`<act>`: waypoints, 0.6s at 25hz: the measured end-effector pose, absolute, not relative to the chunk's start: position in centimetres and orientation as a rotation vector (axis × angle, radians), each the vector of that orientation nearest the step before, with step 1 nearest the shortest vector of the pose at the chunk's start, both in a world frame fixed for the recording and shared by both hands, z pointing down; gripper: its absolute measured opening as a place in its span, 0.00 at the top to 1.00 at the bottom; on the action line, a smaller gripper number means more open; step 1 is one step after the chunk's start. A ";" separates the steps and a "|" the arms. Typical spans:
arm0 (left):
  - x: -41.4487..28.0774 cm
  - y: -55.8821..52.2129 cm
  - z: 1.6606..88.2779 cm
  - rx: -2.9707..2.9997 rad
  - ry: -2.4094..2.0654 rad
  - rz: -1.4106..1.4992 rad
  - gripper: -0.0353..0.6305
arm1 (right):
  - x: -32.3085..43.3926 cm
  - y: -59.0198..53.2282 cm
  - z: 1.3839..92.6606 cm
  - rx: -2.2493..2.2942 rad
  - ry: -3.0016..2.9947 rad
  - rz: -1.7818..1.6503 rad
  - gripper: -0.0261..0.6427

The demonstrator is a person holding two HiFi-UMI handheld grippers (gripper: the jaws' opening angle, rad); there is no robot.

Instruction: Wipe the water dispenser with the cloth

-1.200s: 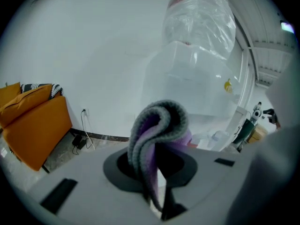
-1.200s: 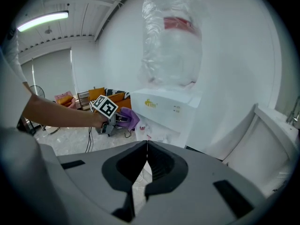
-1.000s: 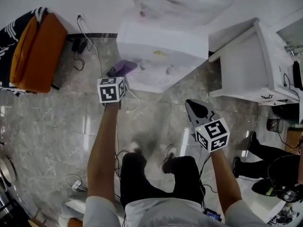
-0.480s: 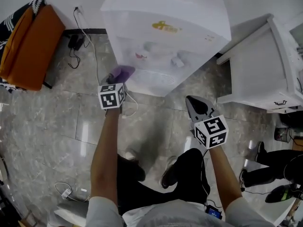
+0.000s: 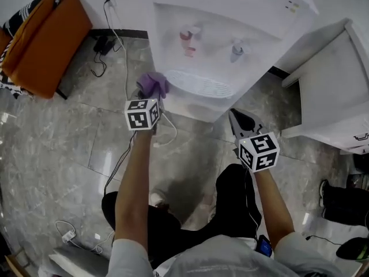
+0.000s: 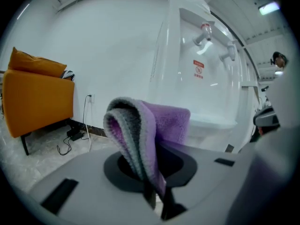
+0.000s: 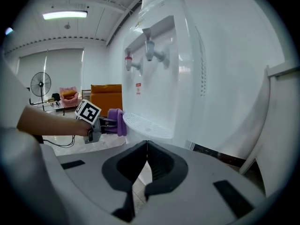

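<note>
Compared with half a second earlier, the white plastic water dispenser [image 5: 253, 22] fills more of the head view, with its red tap [image 5: 185, 36] and blue tap [image 5: 237, 49] now exposed. The folded purple terry cloth [image 5: 153, 84] has come up to the left end of the perforated white drip tray [image 5: 199, 84]. Left gripper [image 5: 149, 92]: fingers clamped on the cloth, which arches forward above them in the left gripper view [image 6: 150, 125]. From the right gripper view the cloth [image 7: 117, 121] lies just beside the tray edge; contact cannot be confirmed. Right gripper [image 5: 235, 118]: fingers together, nothing between them, held lower and well right of the cloth, over the grey marble floor [image 5: 69, 131]. An orange upholstered seat [image 5: 46, 45] stands at far left.
</note>
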State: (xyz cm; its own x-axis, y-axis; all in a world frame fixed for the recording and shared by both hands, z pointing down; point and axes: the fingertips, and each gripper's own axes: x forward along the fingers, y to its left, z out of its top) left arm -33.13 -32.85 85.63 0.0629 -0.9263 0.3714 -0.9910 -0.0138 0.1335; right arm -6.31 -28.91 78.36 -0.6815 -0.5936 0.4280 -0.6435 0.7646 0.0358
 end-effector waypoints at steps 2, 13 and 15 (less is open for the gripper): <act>-32.5 -32.8 87.3 2.007 -1.918 0.343 0.86 | -6.7 -28.9 80.1 0.915 -2.569 0.154 0.94; -27.1 -33.4 90.3 2.090 -1.773 0.505 0.86 | -4.9 -30.1 83.9 0.929 -2.598 0.171 0.94; -26.3 -33.7 90.4 2.102 -1.735 0.586 0.86 | -4.2 -30.7 83.7 0.965 -2.601 0.169 0.94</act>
